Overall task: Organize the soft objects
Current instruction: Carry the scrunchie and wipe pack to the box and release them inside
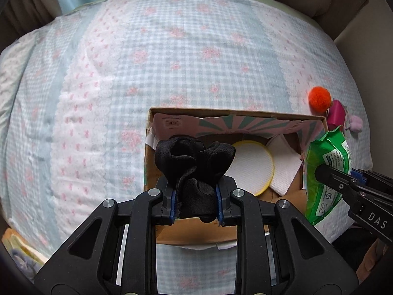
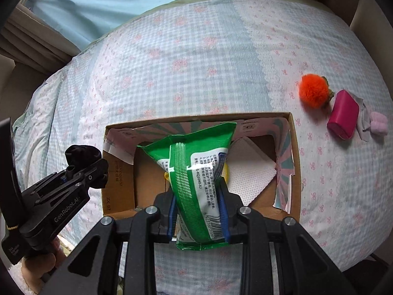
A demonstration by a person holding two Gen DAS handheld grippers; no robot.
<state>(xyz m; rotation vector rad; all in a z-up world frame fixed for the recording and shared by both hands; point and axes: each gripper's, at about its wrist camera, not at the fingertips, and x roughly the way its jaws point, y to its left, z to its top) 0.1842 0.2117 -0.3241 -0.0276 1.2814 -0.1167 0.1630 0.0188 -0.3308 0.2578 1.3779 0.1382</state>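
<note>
Black cloth (image 1: 194, 167) clamped in my left tongs (image 1: 195, 202), green wipes pack (image 2: 196, 184) pinched in right tongs (image 2: 199, 217), both over cardboard box (image 2: 296, 162) w/ napkin (image 2: 248, 169) inside.

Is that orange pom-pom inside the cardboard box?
No, the orange pom-pom lies on the bedspread outside the box, beyond its far right corner.

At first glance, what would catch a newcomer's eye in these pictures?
Two things held above the open cardboard box on the bed: a bright green wipes pack in the right hand-held gripper and a black cloth bundle in the left hand-held gripper. An orange pompom lies beyond the box's right corner.
</note>
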